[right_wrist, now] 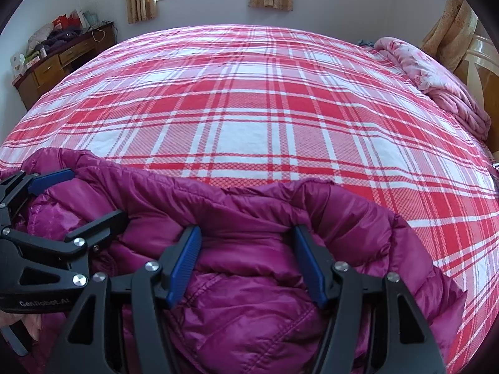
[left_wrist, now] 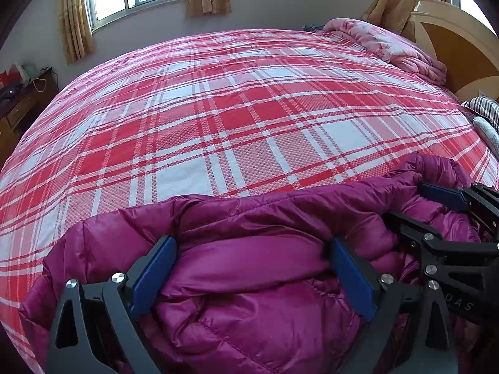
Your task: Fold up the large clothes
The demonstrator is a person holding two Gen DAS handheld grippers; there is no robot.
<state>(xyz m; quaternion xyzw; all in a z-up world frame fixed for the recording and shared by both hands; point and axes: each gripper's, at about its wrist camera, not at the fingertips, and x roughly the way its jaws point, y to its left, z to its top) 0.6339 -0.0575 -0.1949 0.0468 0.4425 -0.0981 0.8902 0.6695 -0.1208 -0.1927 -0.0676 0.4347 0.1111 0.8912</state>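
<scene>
Straddling the bunched far edge of a magenta down jacket (left_wrist: 249, 268) at the near side of the plaid-covered bed (left_wrist: 237, 118), the left tongs (left_wrist: 249, 249) are standing wide, pads clear of the fabric, while the right tongs (right_wrist: 246, 249) are sitting narrower around a puffy ridge, seemingly pinching it, though the contact is hard to judge. Slick, springy filling is threatening to slide free or puff any fold back open. Nothing is blocking the open bedspread; a pink quilt (left_wrist: 389, 46) is lying well apart by the headboard (left_wrist: 461, 53), a cluttered dresser (right_wrist: 62, 59) beyond.
</scene>
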